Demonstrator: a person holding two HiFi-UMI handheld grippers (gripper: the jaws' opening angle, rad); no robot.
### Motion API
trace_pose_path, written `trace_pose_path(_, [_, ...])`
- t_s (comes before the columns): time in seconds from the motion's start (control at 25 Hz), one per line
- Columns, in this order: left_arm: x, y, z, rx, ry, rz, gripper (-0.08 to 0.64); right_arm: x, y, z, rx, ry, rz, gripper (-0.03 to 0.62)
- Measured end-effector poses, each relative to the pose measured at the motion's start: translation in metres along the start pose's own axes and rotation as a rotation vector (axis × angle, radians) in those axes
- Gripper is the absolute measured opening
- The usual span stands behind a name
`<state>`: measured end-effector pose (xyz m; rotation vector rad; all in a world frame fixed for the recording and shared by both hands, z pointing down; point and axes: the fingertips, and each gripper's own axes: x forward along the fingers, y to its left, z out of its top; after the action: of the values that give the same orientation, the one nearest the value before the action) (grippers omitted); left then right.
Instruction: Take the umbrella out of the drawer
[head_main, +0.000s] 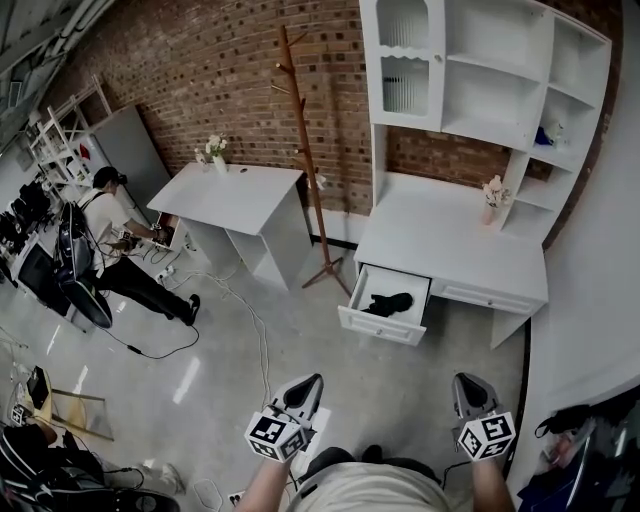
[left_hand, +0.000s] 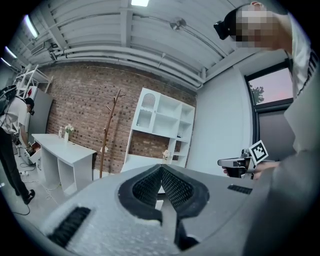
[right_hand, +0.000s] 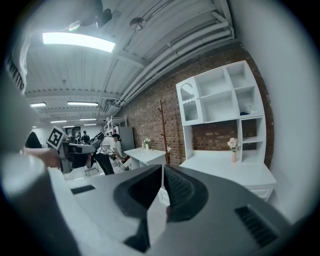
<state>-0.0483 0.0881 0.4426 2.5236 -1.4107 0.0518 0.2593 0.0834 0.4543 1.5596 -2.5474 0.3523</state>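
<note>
**A:** One drawer (head_main: 381, 326) stands pulled out under the white desk (head_main: 450, 250). What's in it?

**B:** The umbrella (head_main: 389, 303). It's black, folded into a short, rumpled bundle, and lies across the drawer's floor.

**A:** And the jaws?

**B:** Both pairs are closed together, with nothing between them. The left gripper (head_main: 308, 385) and the right gripper (head_main: 466, 388) sit low in the head view. The umbrella lies ahead of them, well apart from both.
</note>
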Motion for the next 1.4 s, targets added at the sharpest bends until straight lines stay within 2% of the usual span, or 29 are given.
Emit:
trace_pose_path(0.36, [0.018, 0.015, 0.005, -0.009, 0.013, 0.008, 0.025, 0.022, -0.009, 0.002, 0.007, 0.027, -0.004, 0.034])
trace_pose_path(0.6, [0.041, 0.043, 0.008, -0.009, 0.024, 0.002, 0.025, 0.052, -0.013, 0.003, 0.014, 0.039, -0.024, 0.033])
trace_pose_path(0.96, [0.091, 0.095, 0.019, 0.025, 0.035, -0.043, 0.024, 0.104, -0.02, 0.018, -0.002, 0.036, -0.08, 0.034])
trace_pose_path(1.4, [0.157, 0.148, 0.031, 0.042, 0.073, -0.147, 0.025, 0.17, -0.023, 0.03, 0.006, 0.057, -0.142, 0.032])
